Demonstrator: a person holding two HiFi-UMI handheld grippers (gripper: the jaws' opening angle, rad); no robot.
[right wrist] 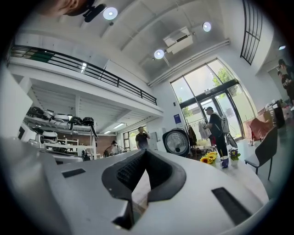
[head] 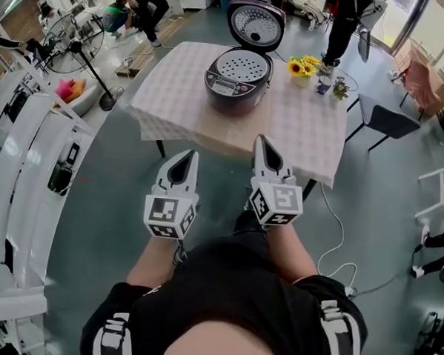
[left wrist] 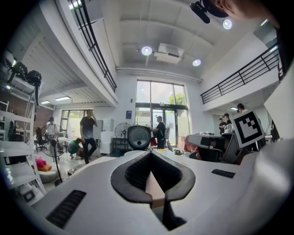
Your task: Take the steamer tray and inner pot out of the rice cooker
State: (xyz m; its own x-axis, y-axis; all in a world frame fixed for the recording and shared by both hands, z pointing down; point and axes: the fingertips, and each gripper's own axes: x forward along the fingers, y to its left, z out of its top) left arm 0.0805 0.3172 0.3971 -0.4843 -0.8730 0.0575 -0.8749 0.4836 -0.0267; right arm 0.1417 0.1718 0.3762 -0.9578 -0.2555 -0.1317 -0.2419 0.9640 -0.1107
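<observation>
Not started yet, judging by the steamer tray (head: pixel 243 65) sitting in the open rice cooker (head: pixel 236 83) on the surface (head: pixel 306 133), inner pot unseen beneath it, and left gripper (head: pixel 185 155) and right gripper (head: pixel 263 141) well short of the rice cooker, fingers together on nothing.

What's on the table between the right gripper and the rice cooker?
Nothing: just bare tablecloth between right gripper and rice cooker, in the head view.
</observation>
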